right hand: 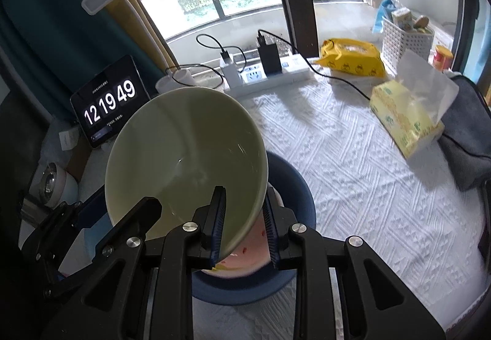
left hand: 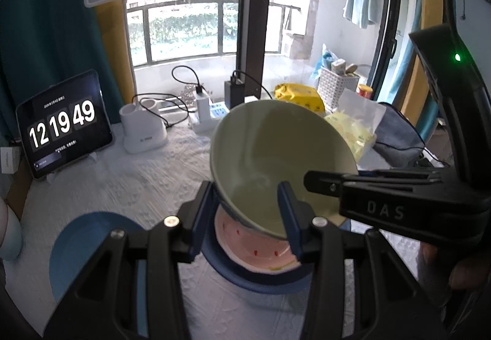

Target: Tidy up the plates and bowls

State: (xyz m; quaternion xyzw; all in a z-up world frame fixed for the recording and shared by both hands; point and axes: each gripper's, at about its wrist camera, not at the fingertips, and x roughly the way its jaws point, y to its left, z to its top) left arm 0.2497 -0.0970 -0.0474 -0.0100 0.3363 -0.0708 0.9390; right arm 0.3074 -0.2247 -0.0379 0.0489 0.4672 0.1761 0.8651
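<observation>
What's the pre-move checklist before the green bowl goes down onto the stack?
1. Right gripper pinching the green bowl rim, one finger inside, one outside: ok.
2. Left gripper also across the bowl rim: ok, though pad contact cannot be told.
3. Bowl level: not ok, tilted steeply with its opening toward the cameras.
4. Target in place: ok, pink bowl sits in the dark blue bowl right beneath.
5. Bowl clear of the pink bowl: cannot tell, the fingers hide the gap.
6. Blue plate out of the way, on the left: ok.
</observation>
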